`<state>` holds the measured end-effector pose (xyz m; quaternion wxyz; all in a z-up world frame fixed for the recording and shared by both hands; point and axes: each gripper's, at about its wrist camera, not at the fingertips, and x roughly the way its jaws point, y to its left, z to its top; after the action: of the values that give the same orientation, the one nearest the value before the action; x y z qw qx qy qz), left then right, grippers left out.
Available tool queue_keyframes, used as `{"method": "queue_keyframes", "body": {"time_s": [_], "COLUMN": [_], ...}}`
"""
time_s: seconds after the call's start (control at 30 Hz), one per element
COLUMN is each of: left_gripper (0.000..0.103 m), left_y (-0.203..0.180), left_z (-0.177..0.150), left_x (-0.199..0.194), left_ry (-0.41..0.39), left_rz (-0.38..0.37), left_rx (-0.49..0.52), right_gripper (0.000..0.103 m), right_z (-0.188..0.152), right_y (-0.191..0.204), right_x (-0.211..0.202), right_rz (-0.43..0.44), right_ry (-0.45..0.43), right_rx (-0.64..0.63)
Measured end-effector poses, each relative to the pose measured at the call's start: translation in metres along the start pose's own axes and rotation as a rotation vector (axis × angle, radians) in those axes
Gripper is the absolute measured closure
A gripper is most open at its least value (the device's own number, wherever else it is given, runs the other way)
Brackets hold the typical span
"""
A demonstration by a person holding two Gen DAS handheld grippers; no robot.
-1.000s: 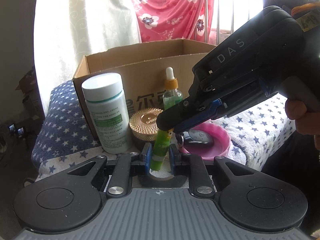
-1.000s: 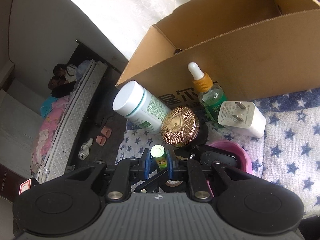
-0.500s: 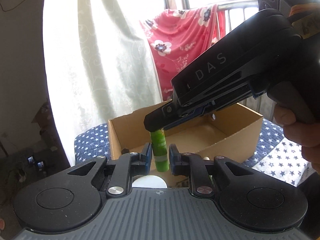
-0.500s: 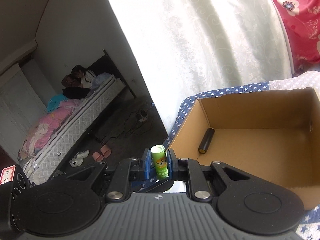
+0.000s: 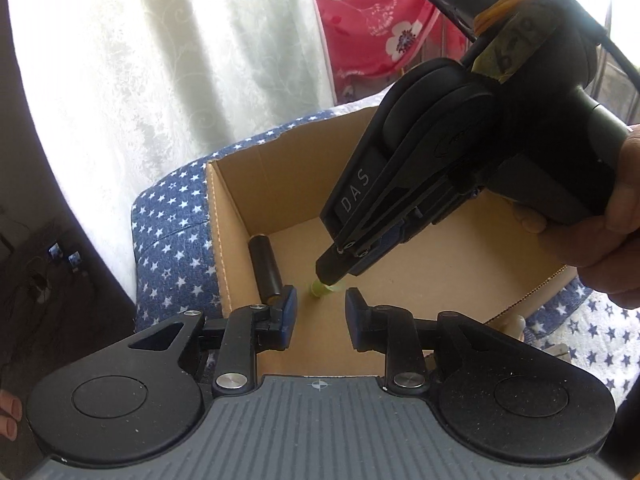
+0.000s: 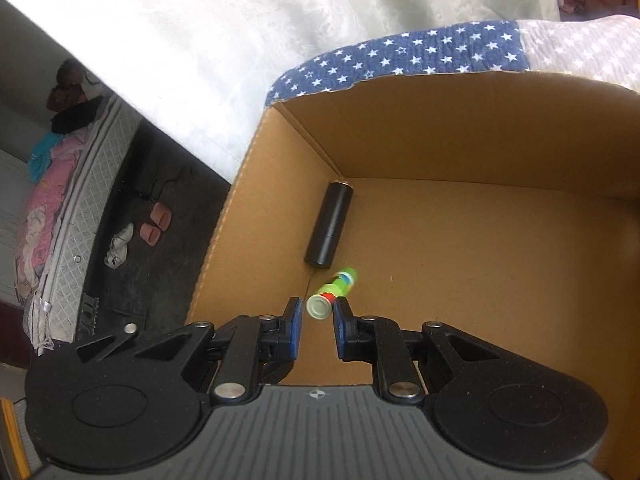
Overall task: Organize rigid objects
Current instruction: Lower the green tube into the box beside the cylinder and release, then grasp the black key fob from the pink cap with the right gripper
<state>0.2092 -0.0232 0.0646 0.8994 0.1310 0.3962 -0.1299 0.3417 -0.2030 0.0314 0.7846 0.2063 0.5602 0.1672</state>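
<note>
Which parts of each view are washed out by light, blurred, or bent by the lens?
Left wrist view: the backlit curtain glares white and the fisheye bends the cardboard box walls. Right wrist view: the curtain again blows out, and the green tube looks slightly motion-blurred beside the sharp black cylinder.

Cardboard box (image 6: 460, 128), open-topped: access from above.
Floor bare across the middle and right. Obstacles: black cylinder (image 6: 329, 224) lying along the left wall; green tube (image 6: 332, 294) just beside its near end, blurred, between the parted fingers of the right gripper (image 6: 317, 312). In the left wrist view, the right gripper's body fills the room above the box's right half; left gripper (image 5: 320, 300) spread over the near wall.
</note>
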Motion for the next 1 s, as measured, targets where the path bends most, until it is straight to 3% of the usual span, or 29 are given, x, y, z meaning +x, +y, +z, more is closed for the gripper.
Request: {"method": "queue_keyframes", "body": {"time_s": [0.17,0.33,0.63,0.83,1.0], "left_gripper": [0.069,0.062,0.058,0.058,0.059], "left_y": [0.012,0.013,-0.008,-0.052,-0.089], "left_z": [-0.005,-0.019,-0.07,-0.11,-0.125], "left_x": [-0.014,-0.051,-0.096,-0.091,-0.069], "left_ry": [-0.03,-0.114,-0.221,-0.198,-0.131], "left_rz": [-0.011,-0.025,-0.145,-0.262,-0.329], "left_rx": [-0.06,-0.093,-0.104,-0.071,-0.066], "right_gripper": [0.082,0.082,0.081,0.081,0.081], "right_z": [0.0,-0.021,-0.121,-0.184,-0.203], "right_y": [-0.018,-0.03,-0.034,-0.041,-0.05], "right_x": [-0.009,-0.053,-0.141,-0.123,-0.088], "right_rz": [0.022,0.049,0.129,0.131,0.132], "right_ry": [-0.037,-0.112,-0.315,-0.317,-0.245], "right_rx": [0.066,0.079,0.051,0.01,0.017]}}
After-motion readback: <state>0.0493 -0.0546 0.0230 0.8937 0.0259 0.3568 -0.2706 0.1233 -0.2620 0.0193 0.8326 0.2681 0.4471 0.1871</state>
